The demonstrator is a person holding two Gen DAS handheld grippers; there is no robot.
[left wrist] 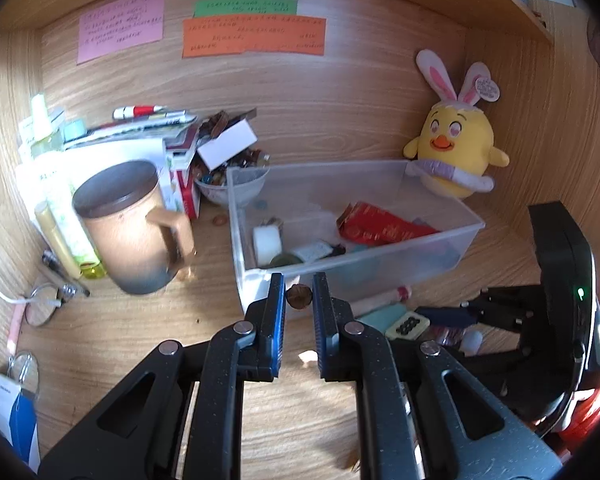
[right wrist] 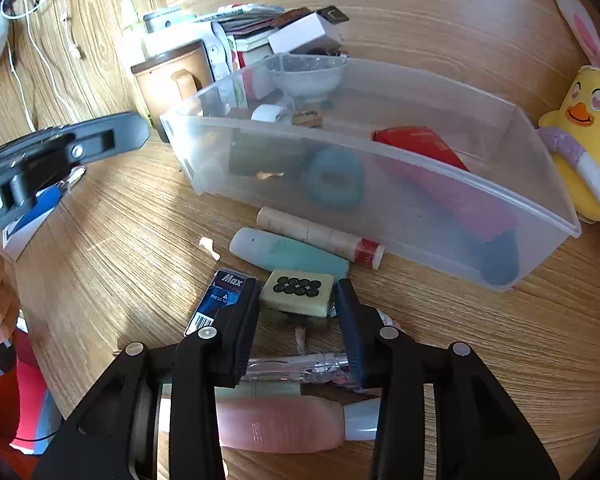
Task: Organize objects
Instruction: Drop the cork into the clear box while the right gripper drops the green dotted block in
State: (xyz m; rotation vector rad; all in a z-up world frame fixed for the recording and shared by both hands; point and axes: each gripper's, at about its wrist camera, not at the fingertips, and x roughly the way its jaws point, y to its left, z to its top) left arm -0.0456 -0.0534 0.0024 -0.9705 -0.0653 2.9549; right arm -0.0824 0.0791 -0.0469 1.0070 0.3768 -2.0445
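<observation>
A clear plastic bin (left wrist: 452, 236) (right wrist: 540, 216) stands on the wooden desk, holding a red packet (left wrist: 380, 228) (right wrist: 420, 140), a white tape roll (left wrist: 266, 242), a blue ring (right wrist: 334, 178) and other small items. My left gripper (left wrist: 299, 294) is shut on a small brown nut-like ball (left wrist: 299, 296), held just in front of the bin's near wall. My right gripper (right wrist: 296, 300) is open around a pale mahjong tile (right wrist: 298, 292) with black circles, its jaws on either side of it. The tile also shows in the left wrist view (left wrist: 408, 326).
In front of the bin lie a teal tube (right wrist: 288, 254), a paper-wrapped tube (right wrist: 320, 234), a blue Max box (right wrist: 220, 300), a clear pen (right wrist: 296, 364) and a pink bottle (right wrist: 280, 424). A brown mug (left wrist: 128, 224), bottles and stacked books stand left. A yellow plush chick (left wrist: 456, 152) sits right.
</observation>
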